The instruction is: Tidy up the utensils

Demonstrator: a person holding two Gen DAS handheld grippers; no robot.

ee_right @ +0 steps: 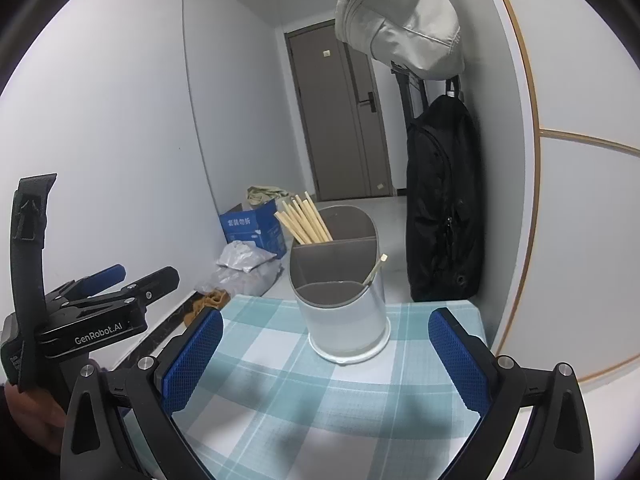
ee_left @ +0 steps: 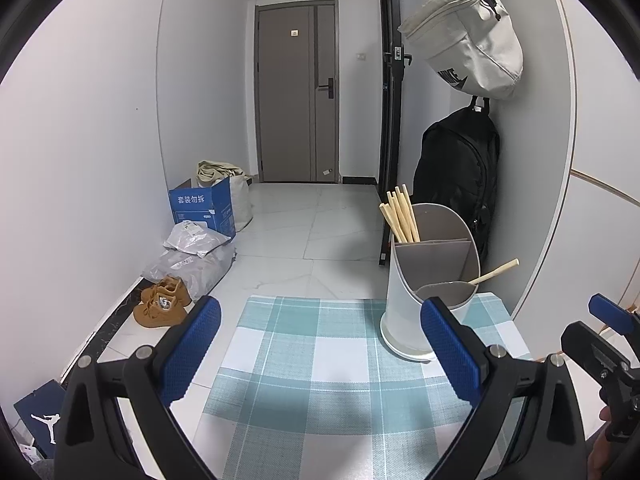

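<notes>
Two grippers hang over a small table spread with a teal and white checked cloth (ee_left: 320,360), which fills the lower middle of both views. Behind it a white-tiled hallway runs back to a grey door (ee_left: 296,108). On the right wall a black backpack (ee_left: 460,176) hangs below a pale canvas bag (ee_left: 468,40); on the floor at the left sit a blue carton (ee_left: 204,208), grey mailing bags (ee_left: 192,256) and a pair of tan shoes (ee_left: 162,304).

At the far right part of the cloth stands the white utensil holder (ee_right: 344,320), upright, with a grey divided insert. A bundle of chopsticks (ee_right: 304,220) leans to the left in its rear compartment. One pale wooden handle (ee_right: 375,269) sticks out of the front compartment, tilted right.

Left gripper (ee_left: 320,352): blue pads spread wide, nothing between them. Right gripper (ee_right: 324,364): pads likewise wide apart and empty, the holder just beyond them, untouched
</notes>
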